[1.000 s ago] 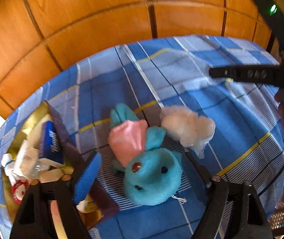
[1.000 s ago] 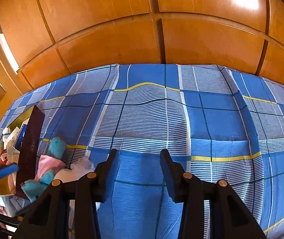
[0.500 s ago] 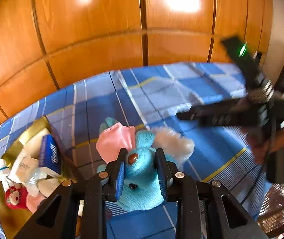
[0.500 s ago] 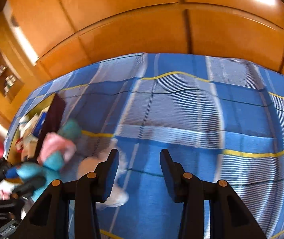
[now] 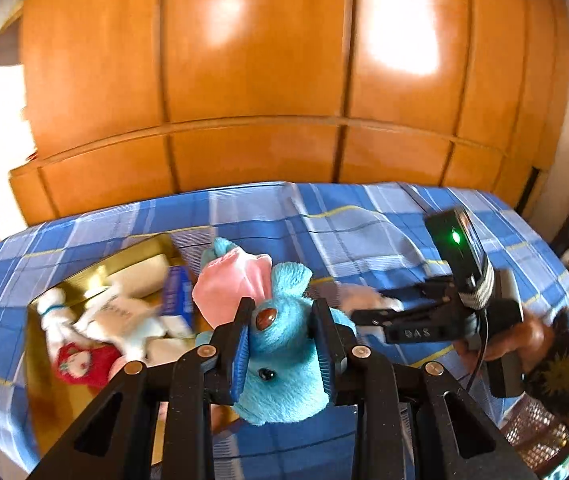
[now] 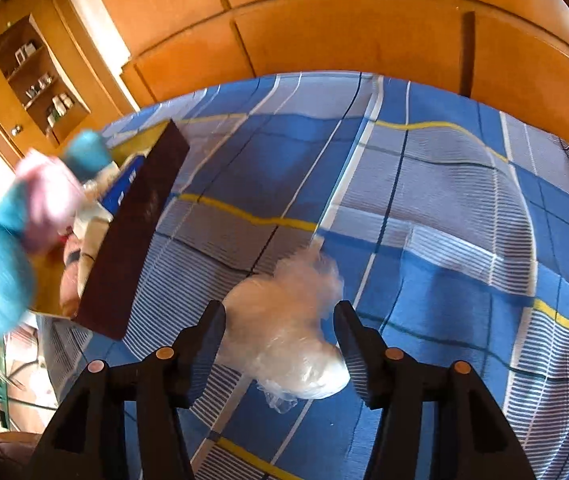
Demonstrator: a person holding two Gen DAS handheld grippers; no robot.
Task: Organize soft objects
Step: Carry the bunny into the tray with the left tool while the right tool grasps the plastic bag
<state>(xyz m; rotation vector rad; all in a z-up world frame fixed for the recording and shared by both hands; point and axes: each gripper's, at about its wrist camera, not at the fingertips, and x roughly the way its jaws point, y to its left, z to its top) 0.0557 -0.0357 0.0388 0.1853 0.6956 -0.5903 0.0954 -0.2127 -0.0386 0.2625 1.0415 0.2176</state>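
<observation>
Now left gripper pinching teal plush, right gripper spreading around white fluff

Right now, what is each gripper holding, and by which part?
Left gripper clamps the turquoise plush toy by its head. Right gripper, open, straddles the white fluffy bagged bundle.

Legible marks, two items.

1. Raised letters "DAS" on the black body of the right gripper, seen from the left wrist view, to the right of the left claw's fingers and just below the device with the green light.

2. Blue box in the gold-lined tray, left of the left claw: white lettering runs along its side, too blurred to read.

Nothing else carries readable text.
</observation>
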